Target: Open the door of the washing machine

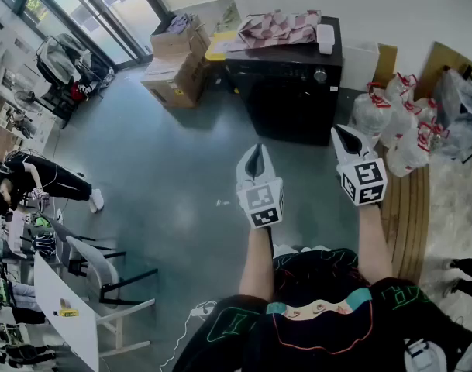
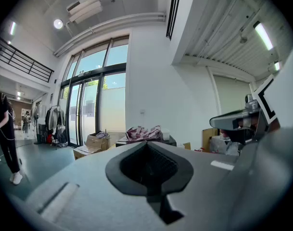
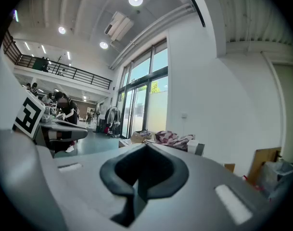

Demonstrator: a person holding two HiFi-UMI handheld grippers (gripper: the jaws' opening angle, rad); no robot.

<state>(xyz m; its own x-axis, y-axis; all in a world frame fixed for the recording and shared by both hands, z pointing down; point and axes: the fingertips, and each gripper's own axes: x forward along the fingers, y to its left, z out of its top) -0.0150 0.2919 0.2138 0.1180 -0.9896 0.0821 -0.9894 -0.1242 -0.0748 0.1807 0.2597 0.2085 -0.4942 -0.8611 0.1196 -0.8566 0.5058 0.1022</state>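
The left gripper (image 1: 256, 160) and right gripper (image 1: 349, 140) are held forward, jaws pressed together and empty, because the black box-shaped washing machine (image 1: 290, 99) is set well ahead, its door not yet reached.

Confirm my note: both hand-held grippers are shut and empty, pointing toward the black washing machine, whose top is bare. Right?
One error: the washing machine is not bare on top. The head view shows a patterned cloth and a white container lying there. The left hand-held gripper and right hand-held gripper are shut, empty, pointing toward it.
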